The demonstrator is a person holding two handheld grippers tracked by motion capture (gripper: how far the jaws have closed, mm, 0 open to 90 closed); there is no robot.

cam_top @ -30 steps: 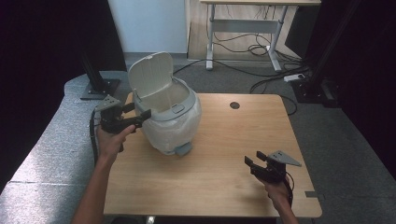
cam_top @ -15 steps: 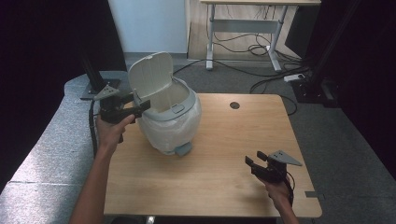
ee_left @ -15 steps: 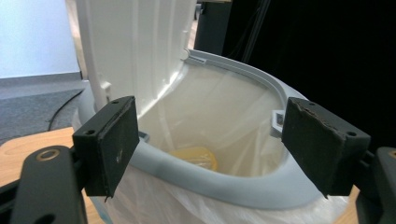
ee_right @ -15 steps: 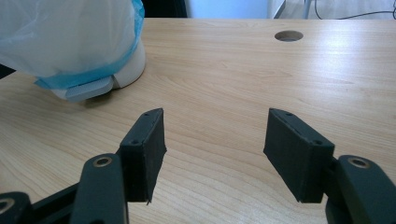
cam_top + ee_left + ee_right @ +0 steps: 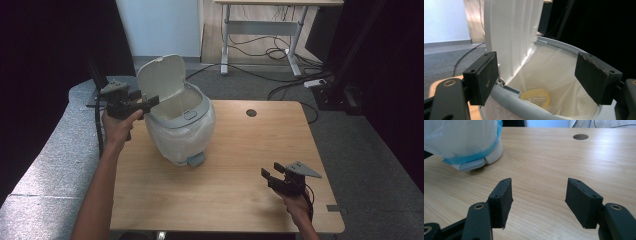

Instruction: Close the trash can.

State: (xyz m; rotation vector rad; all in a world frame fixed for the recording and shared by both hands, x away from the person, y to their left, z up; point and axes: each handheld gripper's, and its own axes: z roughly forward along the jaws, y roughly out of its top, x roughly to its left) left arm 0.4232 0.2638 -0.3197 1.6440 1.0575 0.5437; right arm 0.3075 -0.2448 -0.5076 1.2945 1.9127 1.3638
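Bin lid raised, left gripper fingers wide open, perhaps touching it, right gripper open, empty

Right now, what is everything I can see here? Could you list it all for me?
pedal bin: one, white with a grey rim, far left part of the table, lined with a white bag
bin lid: one, white, raised upright
yellow item: one, at the bottom of the bin bag; what it is cannot be told
table: one, light wood, cable hole near its far edge
second table: one, grey legs, behind
cables: several, black, on the floor behind
left gripper: one, black, open, at the lid's left edge
right gripper: one, black, open, near right part of the table
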